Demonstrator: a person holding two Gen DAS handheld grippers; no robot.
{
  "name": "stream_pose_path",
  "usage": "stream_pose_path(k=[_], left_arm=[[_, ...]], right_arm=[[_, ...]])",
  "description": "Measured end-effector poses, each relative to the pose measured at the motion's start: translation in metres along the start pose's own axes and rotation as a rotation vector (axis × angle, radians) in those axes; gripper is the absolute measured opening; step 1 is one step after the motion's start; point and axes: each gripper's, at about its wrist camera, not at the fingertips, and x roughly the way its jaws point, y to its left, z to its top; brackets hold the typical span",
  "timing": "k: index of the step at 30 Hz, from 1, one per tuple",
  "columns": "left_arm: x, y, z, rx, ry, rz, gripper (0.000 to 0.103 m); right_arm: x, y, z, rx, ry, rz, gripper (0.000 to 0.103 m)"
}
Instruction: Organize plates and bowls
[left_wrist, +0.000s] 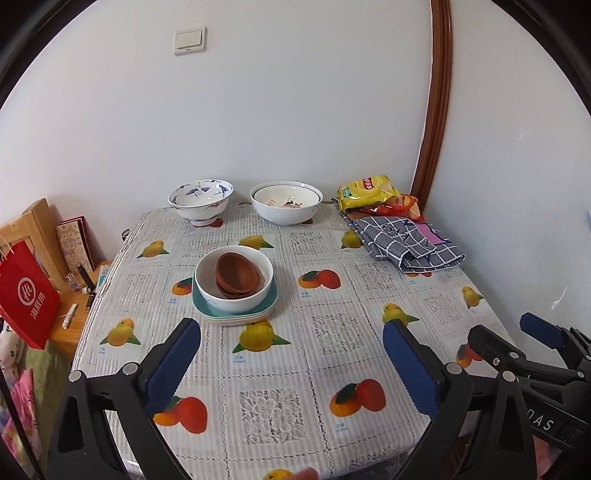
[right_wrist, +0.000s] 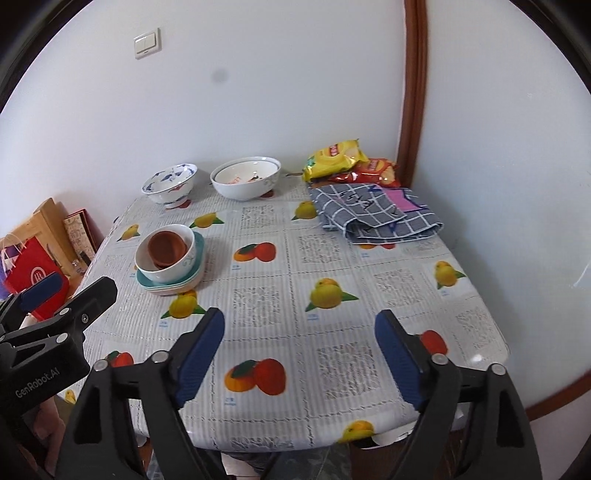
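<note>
We see both grippers hovering over the near edge of the surface (left_wrist: 280, 373), jaws spread wide and holding nothing: the left gripper (left_wrist: 291, 336) from its own camera, the right gripper (right_wrist: 299, 328) from its own. At the surface's middle-left sits a stack of plates (left_wrist: 236, 314) carrying a white bowl (left_wrist: 234, 284) with brown bowls (left_wrist: 240, 275) nested inside. Toward twelve o'clock, against the wall, stand a blue-patterned bowl (left_wrist: 200, 201) and, just beside it, a large white bowl (left_wrist: 285, 202) with a smaller bowl inside. At two o'clock lie snack bags (left_wrist: 373, 197) and a folded checked cloth (left_wrist: 402, 245). The left view alone shows pens (left_wrist: 70, 315) on a side table (left_wrist: 64, 338) at nine o'clock; the right view alone shows the surface's right edge and the skirting (right_wrist: 554, 402) below it. Each camera catches the other gripper at its margin.
</note>
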Motion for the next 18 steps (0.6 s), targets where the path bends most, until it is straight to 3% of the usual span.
stream_pose_path(k=[3, 18], left_arm=[[-0.004, -0.006, -0.003, 0.007, 0.01, -0.023, 0.101], [-0.011, -0.015, -0.007, 0.018, -0.001, 0.0, 0.101]], right_arm=[[-0.007, -0.009, -0.005, 0.024, -0.013, -0.025, 0.09], [-0.016, -0.02, -0.016, 0.037, -0.017, -0.037, 0.09]])
